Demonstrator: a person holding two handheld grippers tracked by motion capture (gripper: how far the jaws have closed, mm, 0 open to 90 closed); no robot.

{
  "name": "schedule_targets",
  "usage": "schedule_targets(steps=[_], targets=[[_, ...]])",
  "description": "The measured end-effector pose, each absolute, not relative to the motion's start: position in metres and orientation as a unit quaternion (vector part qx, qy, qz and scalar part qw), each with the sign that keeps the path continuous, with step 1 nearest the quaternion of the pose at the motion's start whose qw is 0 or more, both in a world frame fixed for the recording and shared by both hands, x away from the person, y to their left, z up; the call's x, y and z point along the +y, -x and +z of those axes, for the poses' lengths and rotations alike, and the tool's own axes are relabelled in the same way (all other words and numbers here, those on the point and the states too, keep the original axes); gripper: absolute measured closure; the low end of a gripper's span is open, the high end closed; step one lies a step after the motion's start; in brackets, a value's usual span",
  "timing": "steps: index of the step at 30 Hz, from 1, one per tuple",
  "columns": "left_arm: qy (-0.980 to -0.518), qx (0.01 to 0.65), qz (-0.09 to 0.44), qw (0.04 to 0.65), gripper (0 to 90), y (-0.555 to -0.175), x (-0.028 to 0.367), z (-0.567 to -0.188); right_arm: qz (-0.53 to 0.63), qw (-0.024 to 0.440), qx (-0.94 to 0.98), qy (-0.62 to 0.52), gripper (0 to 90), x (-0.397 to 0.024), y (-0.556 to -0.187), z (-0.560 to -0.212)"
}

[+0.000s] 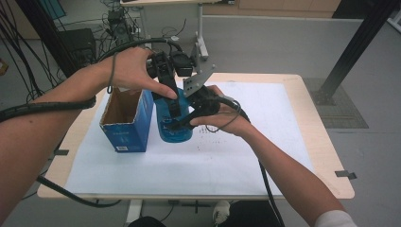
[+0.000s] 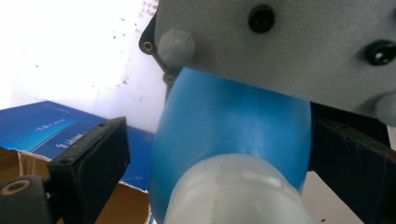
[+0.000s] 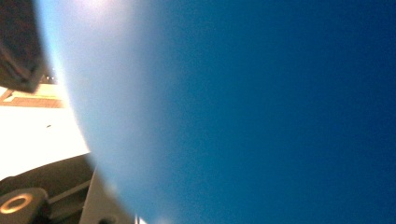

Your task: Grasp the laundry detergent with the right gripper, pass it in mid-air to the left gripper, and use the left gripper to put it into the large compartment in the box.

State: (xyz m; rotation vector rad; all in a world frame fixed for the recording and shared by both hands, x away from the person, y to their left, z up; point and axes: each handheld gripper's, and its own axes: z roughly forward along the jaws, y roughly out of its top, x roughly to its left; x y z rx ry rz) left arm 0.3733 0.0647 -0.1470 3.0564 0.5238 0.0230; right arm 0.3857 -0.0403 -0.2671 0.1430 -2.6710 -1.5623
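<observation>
A blue bottle [image 1: 172, 131] with a pale cap [image 2: 233, 191] stands upright on the white sheet, right beside the blue cardboard box [image 1: 126, 127]. My left gripper [image 1: 172, 108] comes down over the bottle's top, its jaws straddling the upper body [image 2: 233, 121]. Its left pad [image 2: 100, 154] stands a gap away from the bottle, and its right pad [image 2: 348, 163] sits at the bottle's edge. My right gripper [image 1: 183, 123] reaches in from the right and is shut on the bottle's side. The blue wall [image 3: 233, 112] lies right up against its camera. Its grey plate [image 2: 280, 46] hangs over the bottle.
The box is open at the top with its brown inside showing [image 1: 120, 106], and it touches the bottle's left side. A white sheet [image 1: 265, 123] covers most of the wooden table [image 1: 317, 161]. Cables trail from both grippers off the table's front edge.
</observation>
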Motion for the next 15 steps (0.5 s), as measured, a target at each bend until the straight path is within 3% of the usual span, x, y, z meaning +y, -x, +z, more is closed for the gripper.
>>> schedule_targets(steps=[9,15], targets=[[-0.986,0.163,0.010,0.016,10.0,-0.3736,0.0630,-0.1463,-0.504,0.019,-0.862,-0.044,44.2,-0.0428,-0.3861,-0.2662],[-0.987,0.159,0.013,0.017,23.4,-0.3717,0.0607,-0.1465,-0.506,0.017,-0.861,-0.045,44.2,-0.0441,-0.3861,-0.2655]])
